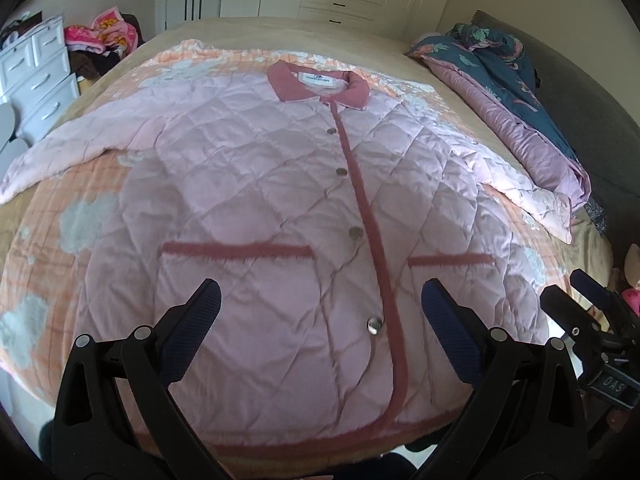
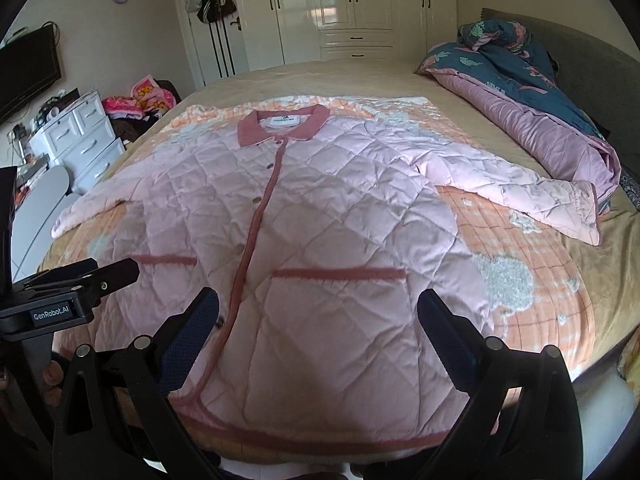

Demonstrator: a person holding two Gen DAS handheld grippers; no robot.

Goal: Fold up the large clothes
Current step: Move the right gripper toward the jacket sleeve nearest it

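- Left wrist view: your left gripper (image 1: 320, 312) hangs released, its jaws spread wide with nothing between them, above the lower front of the jacket (image 1: 256, 184).
- The jacket, pink and quilted, lies flat and face up on an orange blanket (image 1: 80, 208) that covers the bed (image 1: 248, 28). Its collar (image 1: 318, 86) points away from you and its hem (image 1: 304, 440) lies nearest, at the bed's near edge.
- It is buttoned down the front along a darker pink placket (image 1: 362, 200); both sleeves are spread out to the sides, one sleeve (image 1: 60, 156) reaching the blanket's left edge.
- Your right gripper (image 1: 576, 292) shows at the right edge, beside the hem corner; from here you cannot tell how its jaws stand.
- A bunched duvet (image 1: 520, 92) lies along the right side of the bed, and a white dresser (image 1: 36, 76) stands to the left.

- Right wrist view: your right gripper (image 2: 318, 316) is also released, jaws wide apart and holding nothing, hovering above the jacket's (image 2: 320, 208) right pocket (image 2: 340, 274).
- The right sleeve (image 2: 520, 196) stretches out towards the duvet (image 2: 540, 112), its cuff just beside the duvet's edge.
- Your left gripper (image 2: 92, 272) comes in from the left, over the hem's left side; its fingers look close together from this side angle, but the left wrist view shows them spread.
- A white wardrobe (image 2: 352, 8) lines the far wall beyond the bed (image 2: 320, 76).
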